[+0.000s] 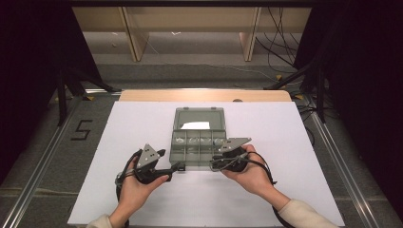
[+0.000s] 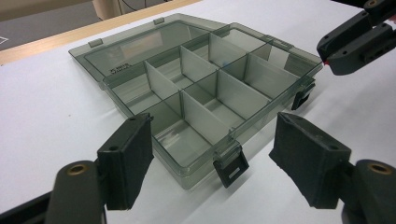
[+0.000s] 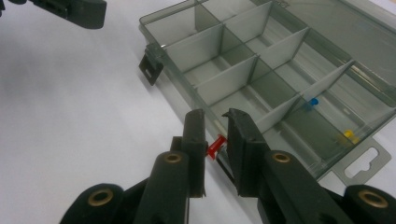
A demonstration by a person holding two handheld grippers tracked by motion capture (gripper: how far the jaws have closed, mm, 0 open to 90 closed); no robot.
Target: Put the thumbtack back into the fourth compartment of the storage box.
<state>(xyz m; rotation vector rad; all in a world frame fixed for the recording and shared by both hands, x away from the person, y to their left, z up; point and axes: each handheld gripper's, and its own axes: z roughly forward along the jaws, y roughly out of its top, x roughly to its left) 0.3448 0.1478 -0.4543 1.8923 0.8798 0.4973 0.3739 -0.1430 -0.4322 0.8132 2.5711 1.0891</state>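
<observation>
Here, a red push pin (image 3: pixel 215 146) pinched between the pads of the right gripper (image 3: pixel 215 122), pads nearly together on it, tips just over the near edge of the box (image 3: pixel 261 65). Pin held level, head toward the left pad. Beyond those tips and to their right: a blue pin (image 3: pixel 313 101) in a far compartment, a yellow pin (image 3: pixel 348 134) in the end compartment by the hang tab. Box a smoky clear plastic organizer, lid (image 1: pixel 198 116) thrown back flat, dividers upright, most compartments bare. One black latch (image 3: pixel 152 70) hanging off the front wall, well to the left of the right tips.

Left gripper (image 2: pixel 212 140) spread wide, nothing between the pads, a front corner of the box and a second latch (image 2: pixel 231 169) sitting in the gap without contact. In the high view, left gripper (image 1: pixel 176 166) just off the box's near left corner, right gripper (image 1: pixel 216 164) at its near right corner, one in each hand (image 1: pixel 254 173). White table sheet (image 1: pixel 142 128) under all.
</observation>
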